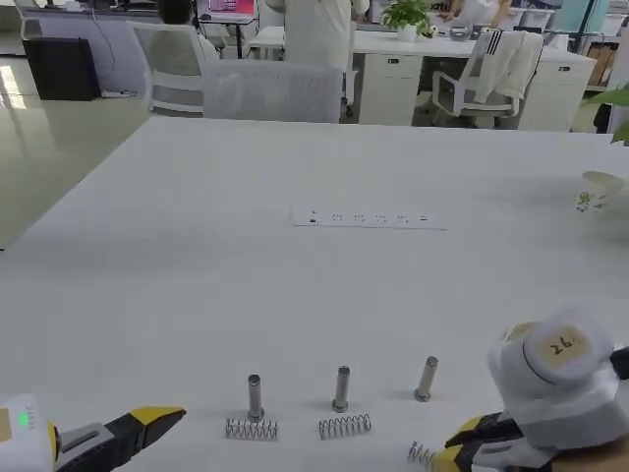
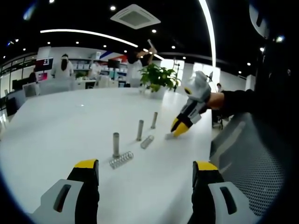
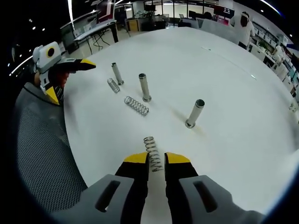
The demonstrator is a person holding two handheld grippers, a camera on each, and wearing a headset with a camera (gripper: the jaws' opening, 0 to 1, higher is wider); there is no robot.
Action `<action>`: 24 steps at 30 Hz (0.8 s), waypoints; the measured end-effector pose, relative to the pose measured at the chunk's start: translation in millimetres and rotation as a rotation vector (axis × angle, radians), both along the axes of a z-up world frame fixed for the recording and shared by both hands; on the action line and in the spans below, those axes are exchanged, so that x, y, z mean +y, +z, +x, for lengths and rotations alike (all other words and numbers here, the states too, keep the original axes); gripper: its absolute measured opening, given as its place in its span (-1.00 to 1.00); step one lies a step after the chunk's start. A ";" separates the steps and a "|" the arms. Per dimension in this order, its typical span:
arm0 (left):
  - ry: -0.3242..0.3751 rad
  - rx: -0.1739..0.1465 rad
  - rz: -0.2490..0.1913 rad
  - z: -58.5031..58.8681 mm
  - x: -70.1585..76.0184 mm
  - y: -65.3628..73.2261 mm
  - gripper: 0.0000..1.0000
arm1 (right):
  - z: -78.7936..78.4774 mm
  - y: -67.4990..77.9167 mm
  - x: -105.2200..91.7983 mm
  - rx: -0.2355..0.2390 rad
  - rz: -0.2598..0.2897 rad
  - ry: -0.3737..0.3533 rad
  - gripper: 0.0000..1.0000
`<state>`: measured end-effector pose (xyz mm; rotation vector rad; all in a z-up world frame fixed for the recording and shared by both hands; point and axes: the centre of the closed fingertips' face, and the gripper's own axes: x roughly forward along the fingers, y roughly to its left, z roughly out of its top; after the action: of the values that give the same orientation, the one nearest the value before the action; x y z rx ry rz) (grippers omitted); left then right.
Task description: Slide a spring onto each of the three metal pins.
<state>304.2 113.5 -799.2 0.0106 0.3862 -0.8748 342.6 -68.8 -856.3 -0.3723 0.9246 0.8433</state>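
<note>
On the table (image 1: 295,177), low in the head view, no step is done yet: the left gripper (image 2: 145,170) hangs wide open at lower left, the right gripper (image 3: 156,158) pinches the third spring (image 3: 152,147) by its end, and all three pins (image 1: 342,388) stand bare with two springs (image 1: 345,426) lying before them.

Bright overhead office light, soft shadows, fisheye-warped edges

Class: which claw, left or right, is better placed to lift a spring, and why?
Right: the right claw pinches the small coiled steel spring beside a grey metal pin; the left claw hangs open.
</note>
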 end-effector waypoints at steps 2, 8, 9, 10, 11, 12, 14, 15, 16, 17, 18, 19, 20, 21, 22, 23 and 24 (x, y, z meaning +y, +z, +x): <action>-0.002 0.001 0.001 -0.3 -0.1 -0.1 0.58 | -2.7 -2.0 0.1 0.006 -0.009 0.008 -0.79; -0.004 0.003 0.000 -0.9 -0.2 -0.5 0.57 | -9.0 -8.7 -1.9 0.035 -0.028 0.024 -0.79; -0.004 0.002 0.000 -1.0 -0.3 -0.5 0.57 | -9.6 -9.4 -2.0 0.038 -0.030 0.026 -0.79; -0.004 0.003 0.000 -1.0 -0.2 -0.5 0.57 | -11.2 -11.1 -2.3 0.044 -0.037 0.031 -0.79; -0.004 0.003 -0.001 -1.1 -0.2 -0.4 0.57 | -11.3 -10.7 -3.1 0.038 -0.041 0.030 -0.80; -0.004 0.002 -0.002 -1.1 -0.2 -0.3 0.57 | -10.6 -10.5 -3.9 0.038 -0.047 0.030 -0.81; -0.006 0.003 -0.003 -1.4 -0.5 -0.2 0.57 | -11.2 -10.5 -3.2 0.022 -0.061 0.050 -0.83; -0.007 0.003 -0.002 -1.5 -0.6 -0.2 0.57 | -11.2 -10.8 -3.2 0.010 -0.075 0.072 -0.83; -0.008 0.003 -0.002 -1.8 -0.9 -0.2 0.57 | -11.0 -11.1 -3.8 -0.010 -0.099 0.101 -0.84; -0.009 0.004 -0.003 -2.0 -1.2 -0.2 0.57 | -12.0 -11.3 -3.2 -0.015 -0.106 0.111 -0.84; -0.011 0.005 -0.004 -2.3 -1.6 -0.2 0.57 | -12.6 -11.5 -2.5 -0.015 -0.110 0.110 -0.84; -0.012 0.004 -0.004 -2.4 -1.9 0.0 0.57 | -12.0 -11.4 -2.6 -0.011 -0.109 0.102 -0.84; -0.014 0.004 -0.005 -2.6 -2.3 0.1 0.57 | -11.4 -11.4 -2.9 -0.010 -0.111 0.101 -0.85; -0.015 0.004 -0.007 -2.8 -2.7 0.2 0.57 | -11.1 -11.4 -3.1 -0.011 -0.114 0.102 -0.85; -0.017 0.004 -0.008 -3.2 -3.2 0.3 0.57 | -10.4 -11.4 -3.9 -0.015 -0.120 0.099 -0.85; -0.019 0.004 -0.008 -3.4 -3.6 0.3 0.57 | -9.1 -10.4 -5.2 -0.027 -0.130 0.100 -0.85; -0.022 0.004 -0.008 -3.7 -4.0 0.2 0.57 | -8.5 -8.2 -4.1 -0.030 -0.124 0.098 -0.85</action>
<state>300.5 109.5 -799.0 0.0053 0.3867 -0.8982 334.1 -72.9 -864.4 -0.5397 0.9385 0.8697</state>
